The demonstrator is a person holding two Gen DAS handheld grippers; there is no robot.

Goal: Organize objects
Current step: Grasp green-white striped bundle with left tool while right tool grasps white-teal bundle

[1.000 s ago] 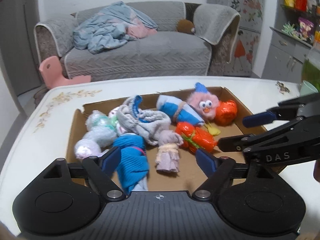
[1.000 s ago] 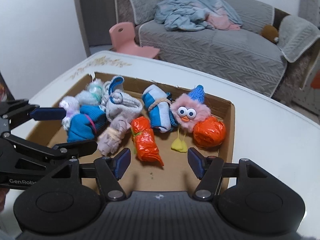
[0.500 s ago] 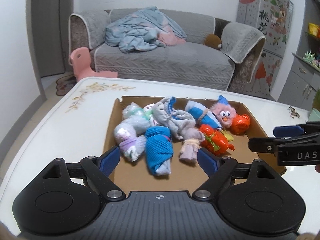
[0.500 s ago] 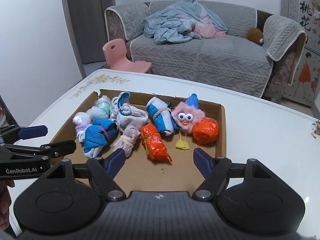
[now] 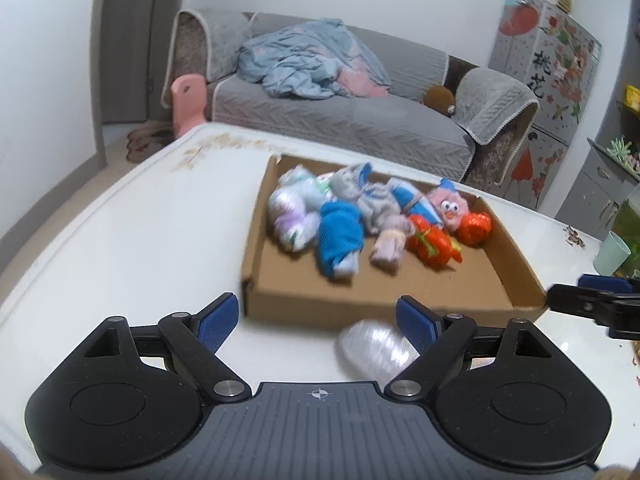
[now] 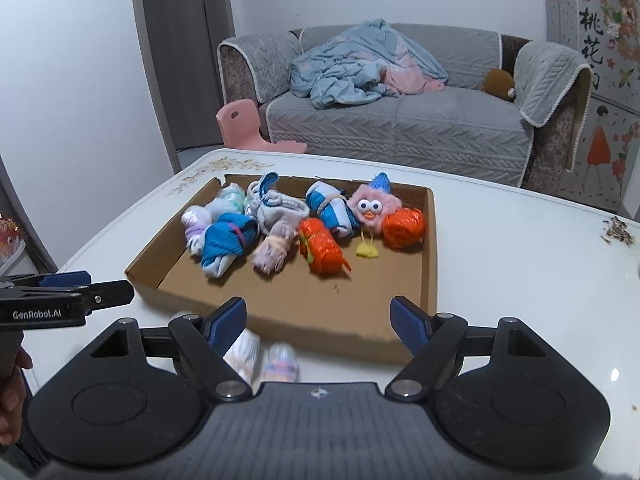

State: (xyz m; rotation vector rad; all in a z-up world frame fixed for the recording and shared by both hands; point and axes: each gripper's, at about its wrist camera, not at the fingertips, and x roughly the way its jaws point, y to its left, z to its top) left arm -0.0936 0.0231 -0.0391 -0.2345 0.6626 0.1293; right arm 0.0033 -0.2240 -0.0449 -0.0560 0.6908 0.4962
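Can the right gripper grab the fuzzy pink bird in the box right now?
Probably yes: the right gripper is open and empty, and the pink bird sits uncovered near the cardboard box's far wall, above its low near edge.

Left wrist view: looks obliquely down from near the table's front-left, over the shallow brown cardboard tray (image 5: 520, 276) toward the grey sofa (image 5: 360, 120). Right wrist view: the same tray (image 6: 430, 240) and sofa (image 6: 400, 128), seen more squarely; each shows the other gripper at its edge.

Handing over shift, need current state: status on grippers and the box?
Left gripper open, empty. Right gripper open, empty, jaws just widened. Cardboard box holds sock rolls and plush toy. Pale sock rolls on table outside box.
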